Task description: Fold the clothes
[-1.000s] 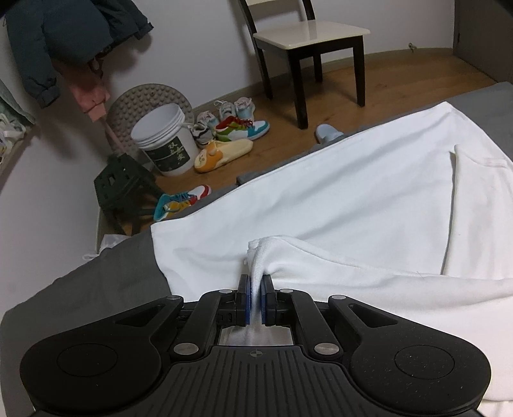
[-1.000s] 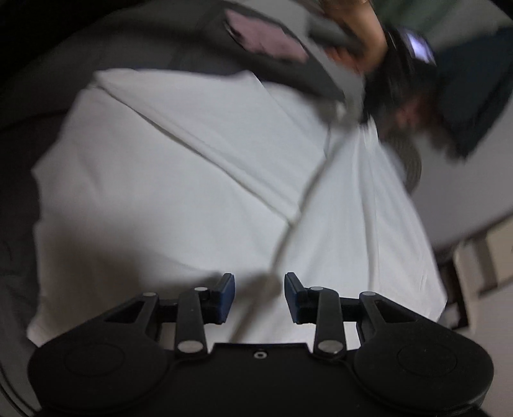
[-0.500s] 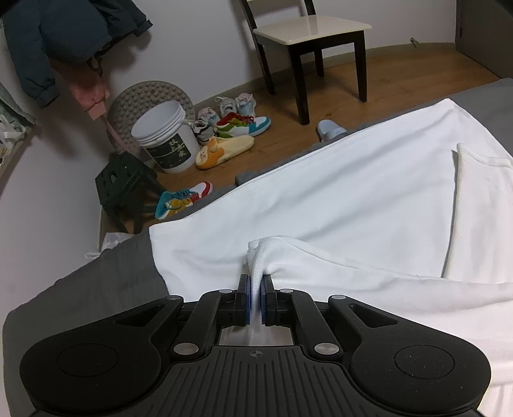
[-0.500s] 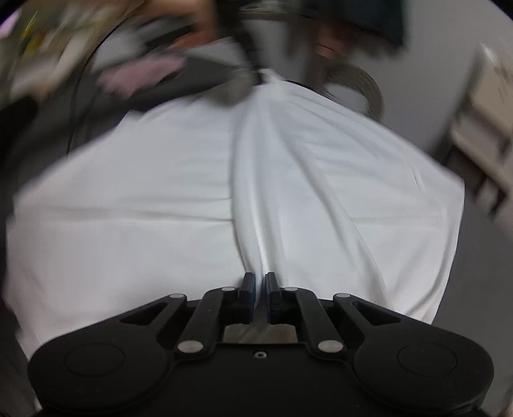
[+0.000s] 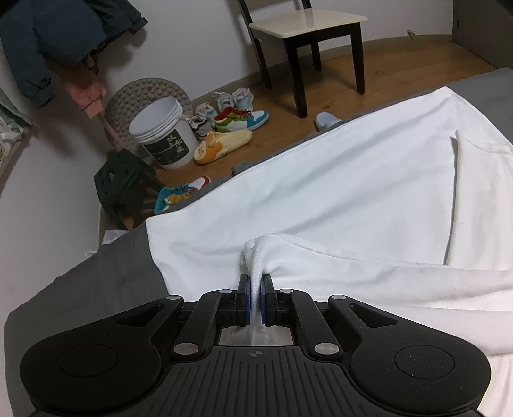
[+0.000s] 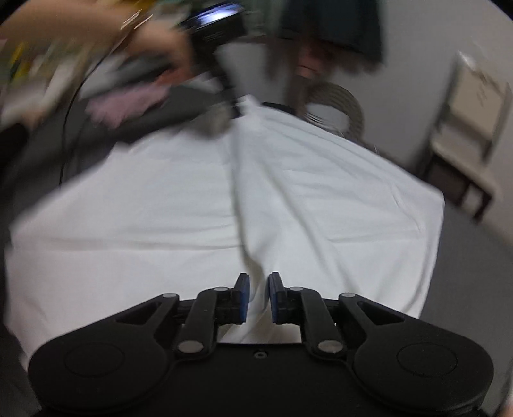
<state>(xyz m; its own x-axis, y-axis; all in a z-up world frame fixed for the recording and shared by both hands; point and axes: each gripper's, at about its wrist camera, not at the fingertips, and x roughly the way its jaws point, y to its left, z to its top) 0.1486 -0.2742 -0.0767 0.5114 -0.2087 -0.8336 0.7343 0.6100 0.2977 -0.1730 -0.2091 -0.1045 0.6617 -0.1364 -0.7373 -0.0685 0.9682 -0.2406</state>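
A white garment (image 5: 352, 192) lies spread over a grey bed (image 5: 96, 272), with a folded-in part (image 5: 481, 192) at the right. My left gripper (image 5: 255, 279) is shut on a bunched edge of the garment near its left side and lifts it slightly. In the blurred right wrist view the garment (image 6: 160, 208) fills the middle. My right gripper (image 6: 259, 279) has its jaws narrowly apart with a fold of the cloth between them. A taut ridge runs from there to the far edge, where a hand (image 6: 160, 48) holds the left gripper.
Beyond the bed edge is wooden floor with a dark chair (image 5: 307, 29), a white bucket (image 5: 163, 134), several shoes (image 5: 237, 118) and a dark stool (image 5: 121, 179). A jacket (image 5: 48, 41) hangs on the wall. Pink cloth (image 6: 128, 102) lies on the bed's far side.
The right gripper, open a second ago, came down and closed on a fold; its jaws now stand slightly wider and its view has swung. The left gripper has kept its hold, barely moving.
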